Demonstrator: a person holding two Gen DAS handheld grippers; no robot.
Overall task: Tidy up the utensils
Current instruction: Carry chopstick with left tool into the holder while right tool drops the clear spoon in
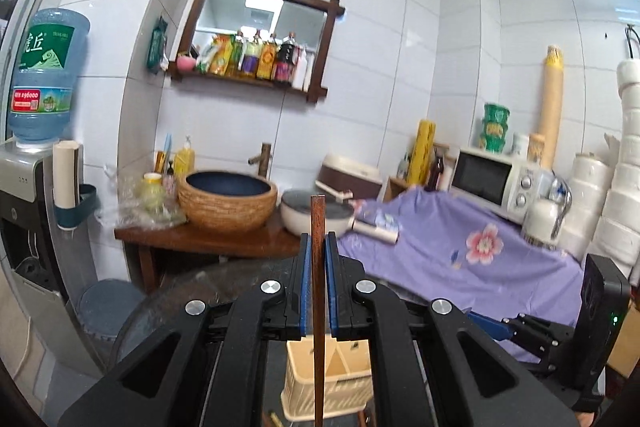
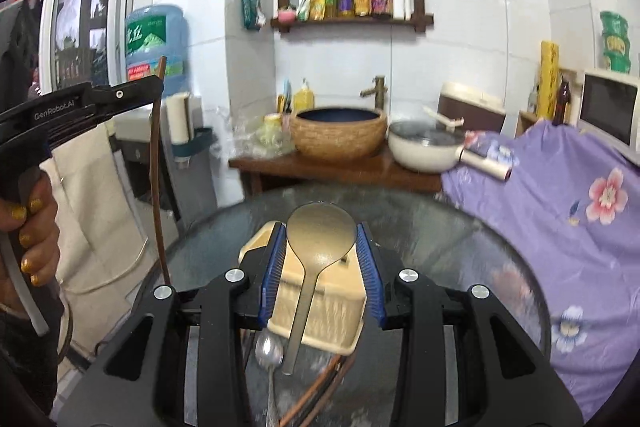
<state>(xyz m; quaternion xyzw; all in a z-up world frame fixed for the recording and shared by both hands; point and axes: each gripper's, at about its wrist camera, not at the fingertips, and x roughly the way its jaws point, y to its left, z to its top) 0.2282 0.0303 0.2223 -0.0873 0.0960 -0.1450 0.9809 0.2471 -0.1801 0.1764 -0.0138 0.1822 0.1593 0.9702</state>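
Cream utensil basket (image 2: 316,311) (teaspoon (image 2: 269,349) beside)

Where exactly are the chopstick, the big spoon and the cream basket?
chopstick (image 1: 317,247): left wrist view, on its shaft between the pads.
big spoon (image 2: 321,231): right wrist view, on its bowl.
cream basket (image 2: 320,311): right wrist view, on its ribbed side wall.
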